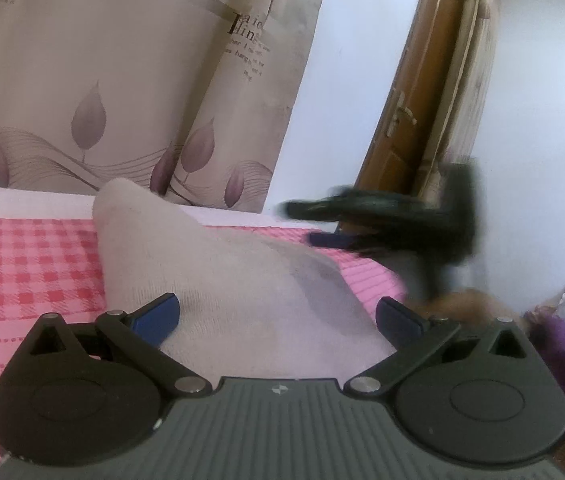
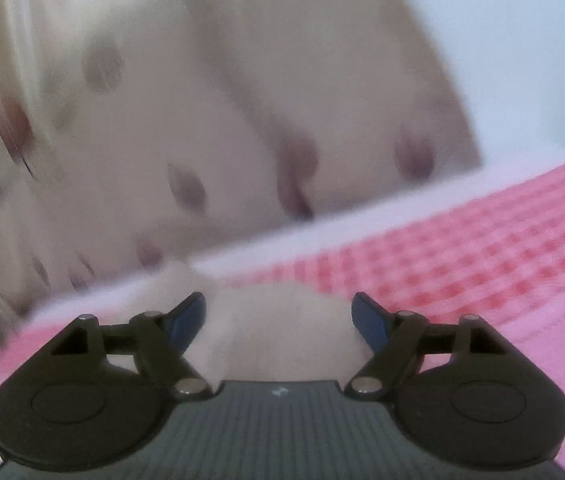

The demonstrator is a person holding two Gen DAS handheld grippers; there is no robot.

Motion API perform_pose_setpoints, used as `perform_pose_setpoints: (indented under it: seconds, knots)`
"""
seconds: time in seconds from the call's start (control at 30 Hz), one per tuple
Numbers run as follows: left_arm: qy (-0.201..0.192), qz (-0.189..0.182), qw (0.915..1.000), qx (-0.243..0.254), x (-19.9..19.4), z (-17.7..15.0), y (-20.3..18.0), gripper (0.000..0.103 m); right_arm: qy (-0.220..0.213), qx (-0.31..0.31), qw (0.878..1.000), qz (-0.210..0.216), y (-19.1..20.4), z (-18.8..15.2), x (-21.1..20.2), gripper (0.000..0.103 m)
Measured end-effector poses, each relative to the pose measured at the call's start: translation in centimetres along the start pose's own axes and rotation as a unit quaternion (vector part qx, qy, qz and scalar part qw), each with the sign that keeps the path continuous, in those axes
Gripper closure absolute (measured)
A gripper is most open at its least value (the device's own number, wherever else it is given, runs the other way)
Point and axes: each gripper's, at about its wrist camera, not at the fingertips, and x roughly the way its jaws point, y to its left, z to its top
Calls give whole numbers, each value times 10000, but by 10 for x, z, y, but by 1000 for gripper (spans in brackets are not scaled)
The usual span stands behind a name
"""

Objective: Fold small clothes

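white sock (image 1: 218, 264) on the pink sheet (image 1: 30, 272), both grippers open around it.

in the left wrist view the sock lies in the middle of the frame, its pale toe pointing to the upper left and a grey patch on its right side. the left gripper (image 1: 278, 316) sits at the sock's near end, jaws wide apart, blue pads (image 1: 158, 316) flanking the cloth without pressing it. the right gripper (image 1: 382, 220) shows as a dark blur at centre right, above the sock's far edge. in the right wrist view the right gripper's jaws stand apart with the sock (image 2: 282, 332) between them, unclamped. a leaf-print curtain (image 1: 102, 80) hangs behind, a brown door (image 1: 410, 120) at upper right.
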Motion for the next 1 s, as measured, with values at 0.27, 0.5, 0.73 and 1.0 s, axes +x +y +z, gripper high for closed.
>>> perform_pose_setpoints:
  seconds: [0.27, 0.5, 0.73, 1.0]
  knots:
    - [29, 28, 10000, 5, 0, 1, 0, 0, 58, -909, 9950, 420, 48, -57, -91, 22]
    - [152, 437, 9984, -331, -9, -4, 4, 0, 1237, -1687, 9775, 284, 66, -95, -72, 24]
    - [170, 677, 9974, -201, -8, -3, -1, 0, 274, -437, 9976, 458, 48, -71, -101, 23]
    - [273, 911, 9954, 65, -3, -5, -10, 0, 465, -1059, 9862, -1181, 59, -78, -46, 22]
